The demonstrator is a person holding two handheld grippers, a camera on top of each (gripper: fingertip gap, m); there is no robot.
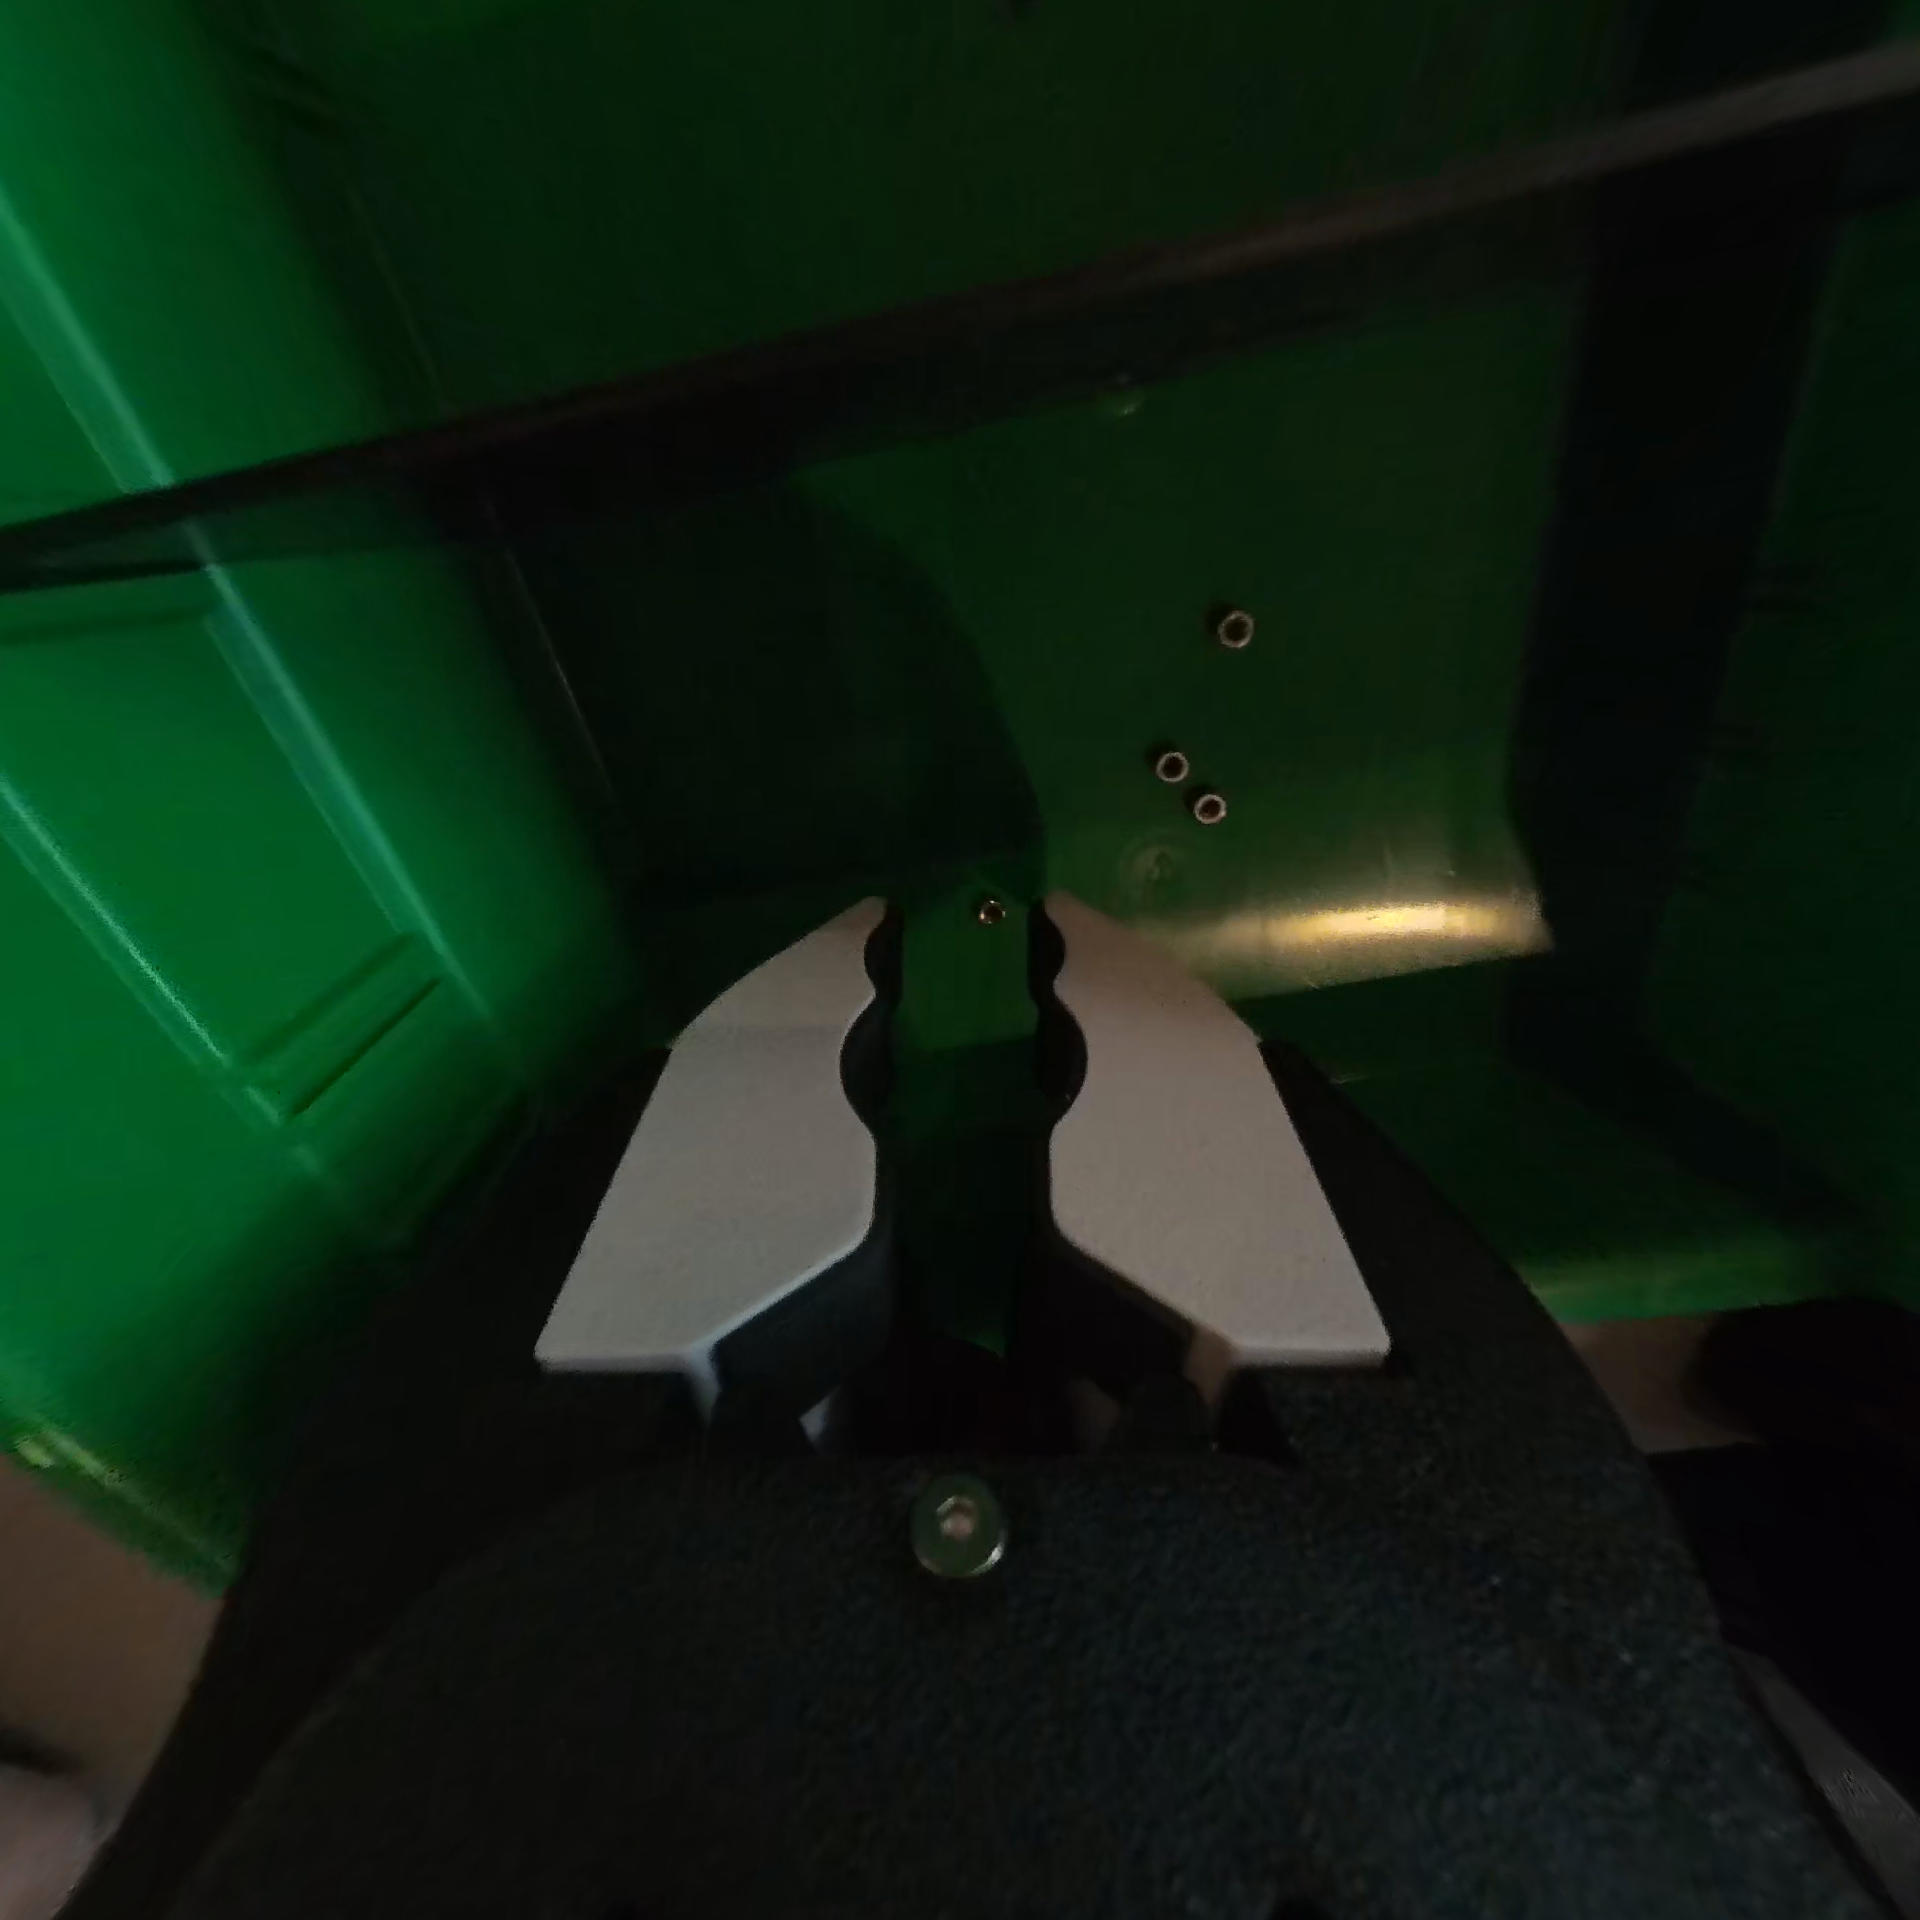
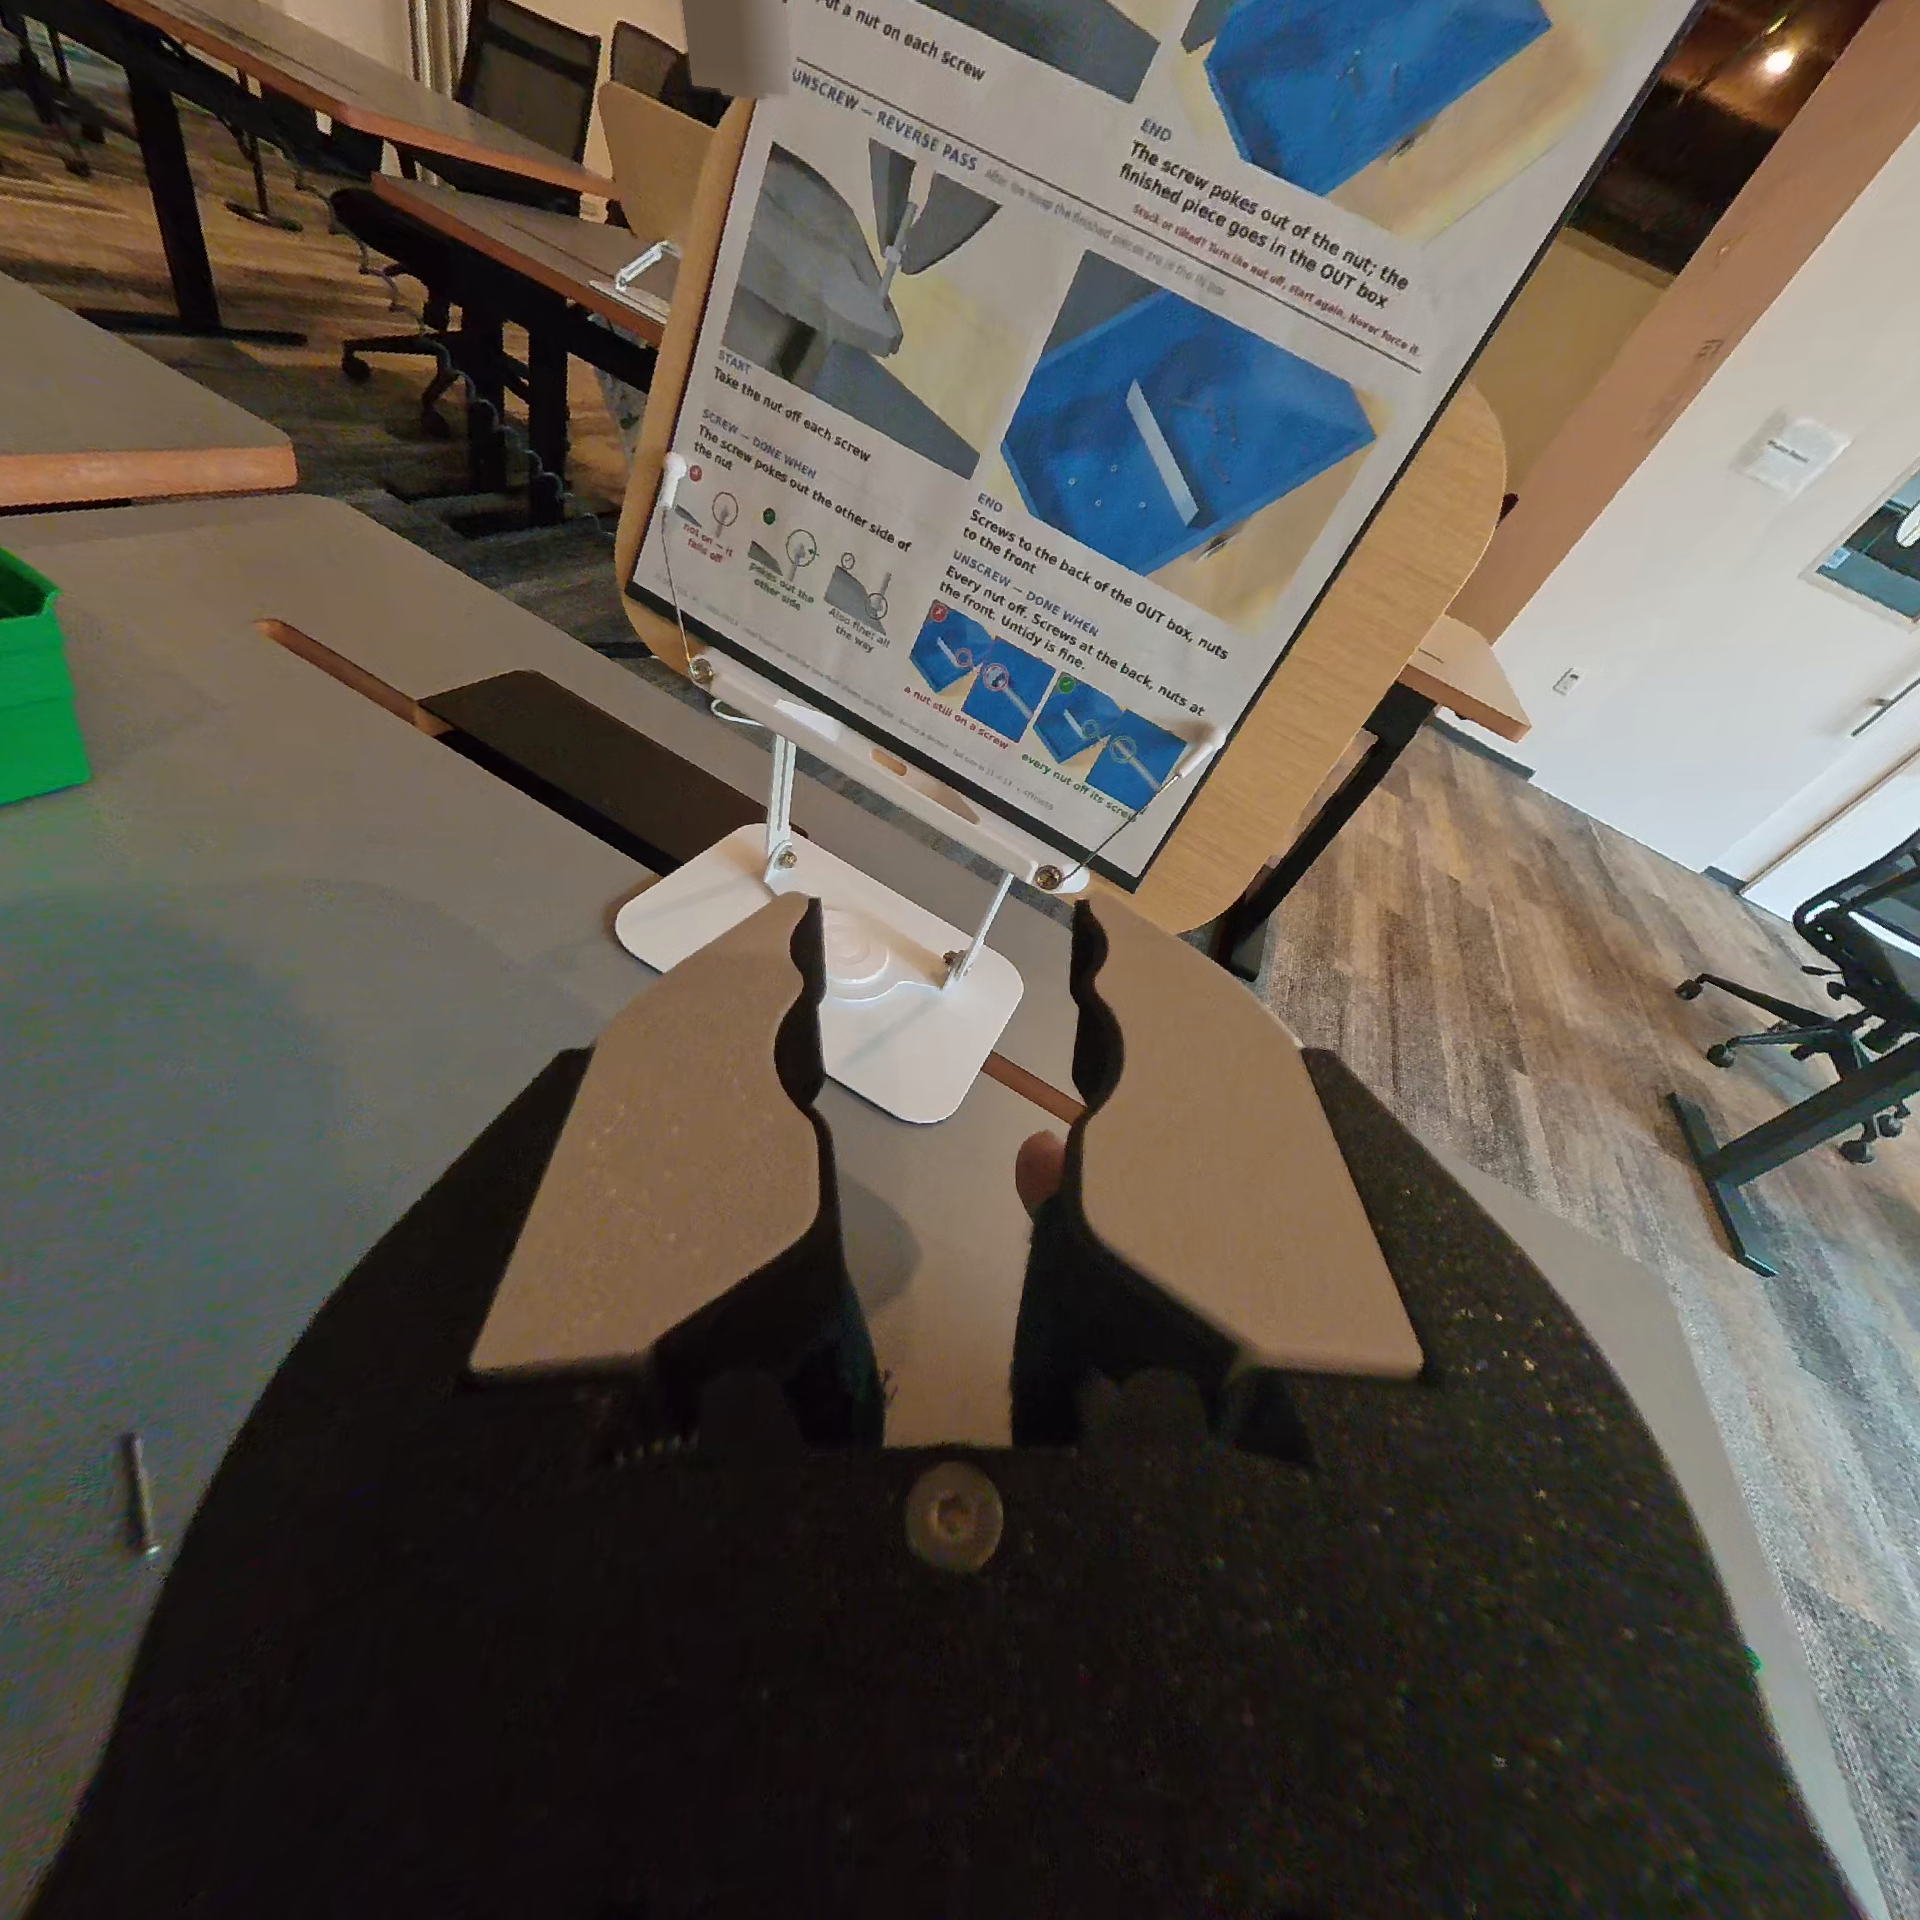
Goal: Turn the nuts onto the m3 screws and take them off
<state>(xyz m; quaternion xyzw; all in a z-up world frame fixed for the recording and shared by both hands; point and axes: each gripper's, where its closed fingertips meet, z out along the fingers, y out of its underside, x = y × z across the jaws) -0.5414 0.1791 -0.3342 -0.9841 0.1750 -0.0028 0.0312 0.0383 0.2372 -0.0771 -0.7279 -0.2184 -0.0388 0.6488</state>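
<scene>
Nuts loose in green bin, one betw. spread L claw tips, untouched; R claw spread, bare.

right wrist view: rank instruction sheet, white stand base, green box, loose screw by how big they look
1. instruction sheet
2. white stand base
3. green box, cut off by the picture's edge, so its rank against the base is unsure
4. loose screw, though it lies nearest the camera

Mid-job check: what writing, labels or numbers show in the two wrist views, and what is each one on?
Printed instruction sheet with blue-box photos on the white folding stand: headings and captions, legible; I won't repeat the wording.
Small white wall sign: too small to read.
Green plastic bin, left view: no writing; one moulded round mark, unreadable.
</scene>
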